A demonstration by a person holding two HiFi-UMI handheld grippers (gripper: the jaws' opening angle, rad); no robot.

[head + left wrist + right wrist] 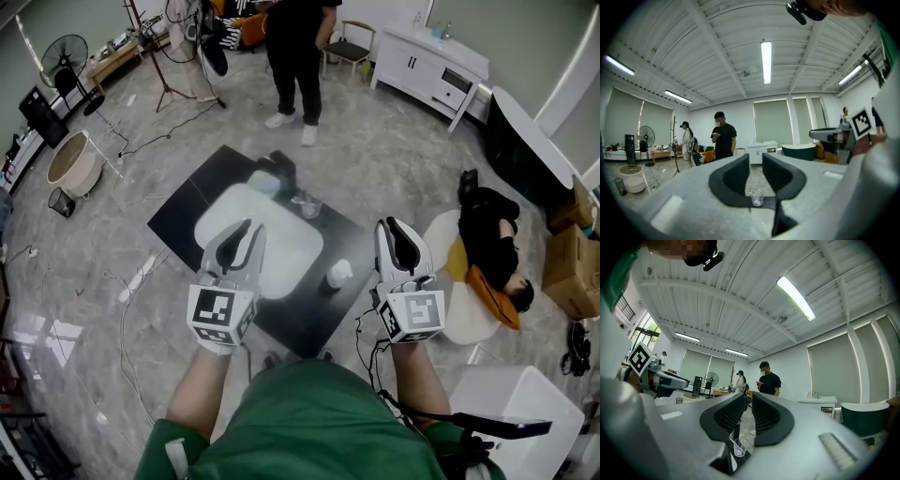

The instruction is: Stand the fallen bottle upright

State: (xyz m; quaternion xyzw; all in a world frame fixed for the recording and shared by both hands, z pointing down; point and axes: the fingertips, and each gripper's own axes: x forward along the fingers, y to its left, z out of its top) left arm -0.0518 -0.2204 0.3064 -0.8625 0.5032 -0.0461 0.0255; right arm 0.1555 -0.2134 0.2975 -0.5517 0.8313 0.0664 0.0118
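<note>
Nearest to the camera, a green garment point(309, 422) is seen, and two bare forearms are stretched forward from it. The left gripper point(253, 228) is held level above the near part of a white table point(281, 253). Its jaws are kept a little apart, with a narrow gap, and nothing is gripped between them. The right gripper point(394, 225) is held level to the right of the table, well apart from the left one. Its jaws are set even closer together, with only a thin slit left, and nothing is held there either.

Between the two grippers and below them, a small whitish bottle point(338, 274) is found just beside the right edge of the table, over the black mat point(187, 211) that is spread under the table. Whether it is standing or lying cannot be told with certainty from above. It is touched by neither gripper.

Farther on, a clear cup point(307, 204) is placed near the far edge of the table. Beyond the mat, a person in black clothes point(295, 56) is standing on the grey floor. A white cabinet point(427, 61) is seen at the back right and a fan point(64, 52) at the back left.
</note>
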